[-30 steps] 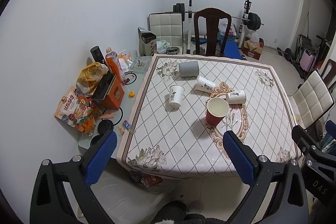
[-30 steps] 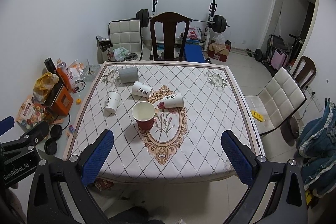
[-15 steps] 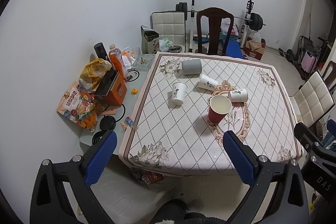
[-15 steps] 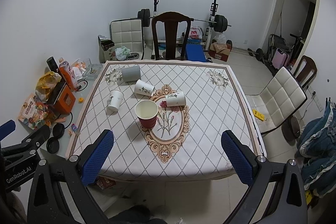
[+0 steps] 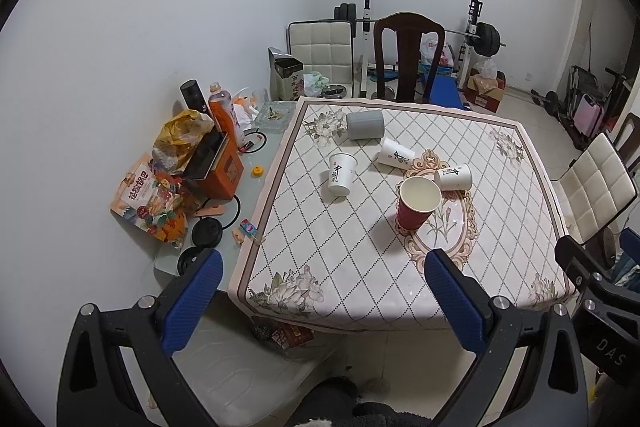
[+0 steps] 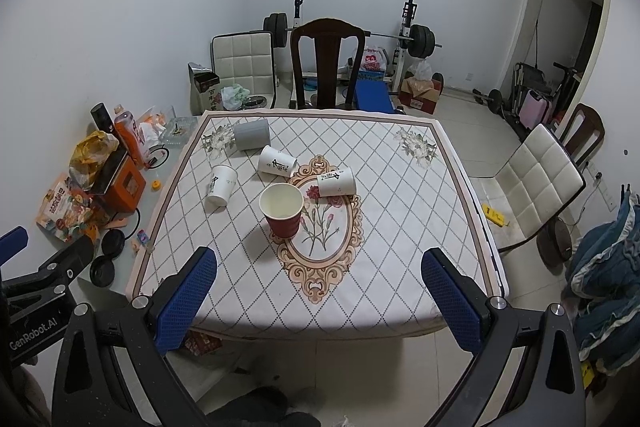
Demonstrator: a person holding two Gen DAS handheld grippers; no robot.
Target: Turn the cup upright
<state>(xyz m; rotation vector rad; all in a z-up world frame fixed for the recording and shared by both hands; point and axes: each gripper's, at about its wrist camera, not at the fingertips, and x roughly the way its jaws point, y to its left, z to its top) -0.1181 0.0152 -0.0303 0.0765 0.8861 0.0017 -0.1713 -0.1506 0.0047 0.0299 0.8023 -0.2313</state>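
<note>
A red paper cup (image 5: 417, 201) (image 6: 282, 209) stands upright near the middle of the table (image 5: 328, 247) (image 6: 404, 211). Three white paper cups lie on their sides: one on the left (image 5: 341, 174) (image 6: 220, 185), one in the middle (image 5: 396, 153) (image 6: 277, 161), one on the right (image 5: 453, 177) (image 6: 337, 181). A grey cup (image 5: 365, 124) (image 6: 251, 134) lies on its side at the far left. My left gripper (image 5: 320, 295) and right gripper (image 6: 318, 291) are open and empty, held above and short of the table's near edge.
A dark wooden chair (image 6: 328, 63) stands at the far side and a white padded chair (image 6: 536, 183) at the right. A glass side table (image 5: 248, 195) on the left holds a snack bag, an orange box, bottles and lids. Weight equipment lines the back wall.
Both views have shifted slightly: the table now sits a little further right in the left wrist view and a little lower in the right wrist view. The cups have not moved.
</note>
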